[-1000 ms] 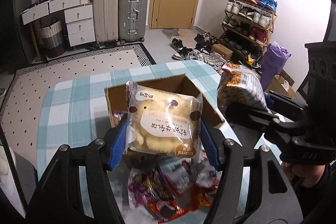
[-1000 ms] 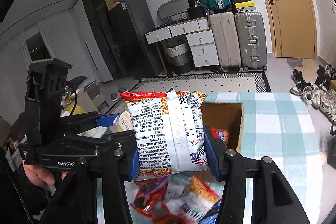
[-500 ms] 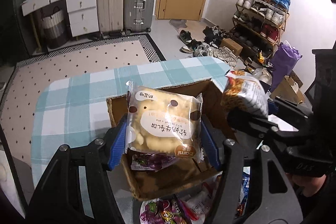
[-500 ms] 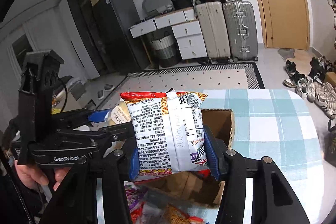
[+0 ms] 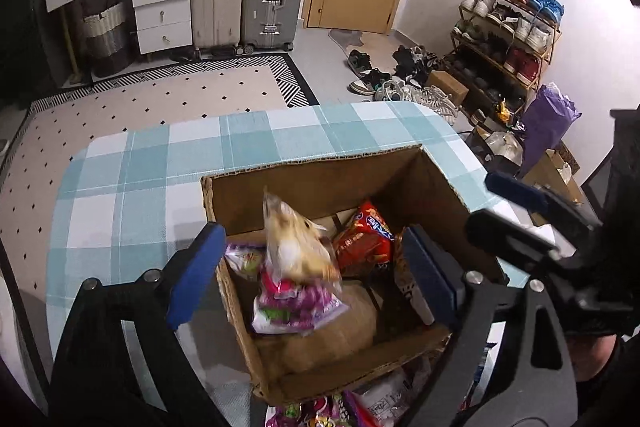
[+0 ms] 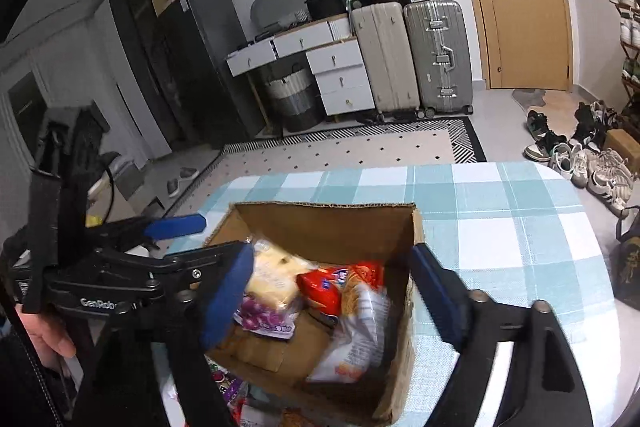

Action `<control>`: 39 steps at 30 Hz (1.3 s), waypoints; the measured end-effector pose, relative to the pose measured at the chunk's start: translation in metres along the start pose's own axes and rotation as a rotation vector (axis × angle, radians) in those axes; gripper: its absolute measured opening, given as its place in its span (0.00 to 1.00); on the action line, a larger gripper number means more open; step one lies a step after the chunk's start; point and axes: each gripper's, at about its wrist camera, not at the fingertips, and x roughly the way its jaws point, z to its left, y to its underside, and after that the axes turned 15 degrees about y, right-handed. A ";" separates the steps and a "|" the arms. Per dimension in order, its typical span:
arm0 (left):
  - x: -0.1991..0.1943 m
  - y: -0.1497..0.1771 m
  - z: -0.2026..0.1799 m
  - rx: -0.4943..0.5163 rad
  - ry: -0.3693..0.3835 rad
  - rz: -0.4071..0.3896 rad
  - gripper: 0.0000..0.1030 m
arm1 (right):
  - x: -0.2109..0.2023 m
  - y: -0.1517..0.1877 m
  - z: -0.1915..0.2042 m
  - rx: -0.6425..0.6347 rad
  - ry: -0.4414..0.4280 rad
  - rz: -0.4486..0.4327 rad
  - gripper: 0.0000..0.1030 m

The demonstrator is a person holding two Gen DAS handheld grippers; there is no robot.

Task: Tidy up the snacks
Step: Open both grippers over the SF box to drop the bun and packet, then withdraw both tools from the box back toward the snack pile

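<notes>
Directly beneath both tools, the cardboard box (image 5: 320,167) is seen standing on the checked tablecloth (image 5: 160,163). The left gripper (image 5: 312,275) is spread wide with nothing between its blue pads; just ahead of it and below, the yellow bread packet (image 5: 296,247), blurred, is seen tipped on edge over a purple packet (image 5: 292,307) inside the box. The right gripper (image 6: 332,295) is likewise wide and empty, and the blurred noodle packet (image 6: 356,327) is seen between its fingers, leaning against the box's right wall beside a red packet (image 6: 324,287). The step in hand is judged to be the release of two snacks into the box. More packets (image 5: 332,407) are visible nearer than the box, under the tools; for the next move, both grippers would have to be drawn back and lowered to those.
</notes>
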 end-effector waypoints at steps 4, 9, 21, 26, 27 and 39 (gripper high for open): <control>-0.009 0.004 -0.002 -0.008 -0.011 -0.010 0.86 | -0.015 0.001 -0.001 -0.024 -0.002 -0.026 0.82; -0.027 0.014 -0.016 0.009 -0.040 -0.025 0.86 | -0.039 0.004 0.000 -0.023 -0.005 -0.047 0.82; -0.086 0.042 -0.051 0.027 -0.075 -0.086 0.86 | -0.104 0.023 0.012 -0.048 -0.018 -0.092 0.82; -0.114 0.061 -0.063 0.035 -0.083 -0.119 0.86 | -0.127 0.035 0.014 -0.058 -0.021 -0.092 0.82; -0.120 0.066 -0.065 0.034 -0.081 -0.124 0.86 | -0.132 0.040 0.013 -0.057 -0.023 -0.092 0.82; -0.167 0.114 -0.090 0.061 -0.118 -0.176 0.88 | -0.167 0.086 0.019 -0.045 -0.022 -0.082 0.82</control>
